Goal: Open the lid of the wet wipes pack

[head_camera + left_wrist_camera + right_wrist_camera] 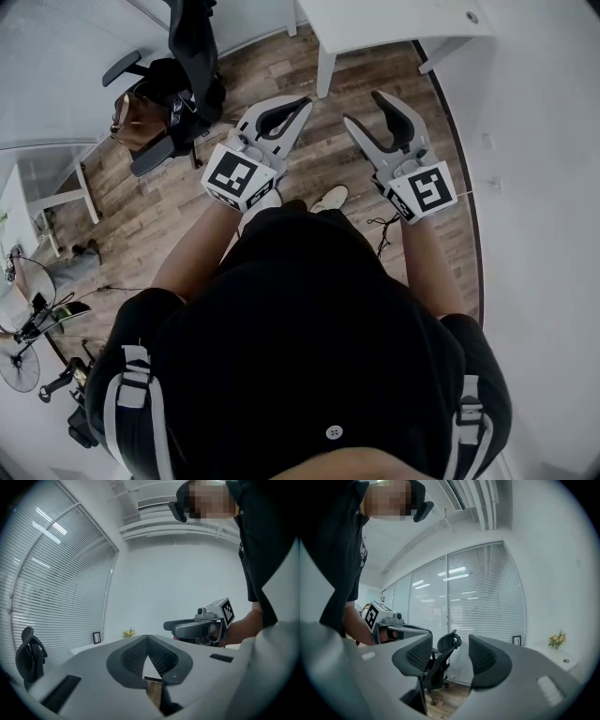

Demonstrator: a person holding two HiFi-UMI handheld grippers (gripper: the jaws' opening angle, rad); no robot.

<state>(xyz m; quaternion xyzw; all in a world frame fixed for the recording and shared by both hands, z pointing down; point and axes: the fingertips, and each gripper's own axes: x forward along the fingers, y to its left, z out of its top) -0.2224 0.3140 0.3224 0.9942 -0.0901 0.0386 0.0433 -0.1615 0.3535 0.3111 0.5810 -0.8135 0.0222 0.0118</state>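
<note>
No wet wipes pack shows in any view. Both grippers are held level in front of the person's body, above a wooden floor. My left gripper (302, 103) is shut: in the left gripper view its jaw tips (147, 638) meet, with nothing between them. My right gripper (366, 108) stands open, and in its own view the two ribbed pads (450, 656) are well apart with only the room seen through the gap. Each gripper shows in the other's view, the right gripper (192, 627) and the left gripper (401, 630), side by side and apart.
A black office chair (173, 84) stands at the left, also the chair (440, 660) beyond the right jaws. A white desk (375, 28) lies ahead. A floor fan (19, 366) is at the lower left. Blinds (478, 597) cover the windows. The person's shoe (330, 198) is below.
</note>
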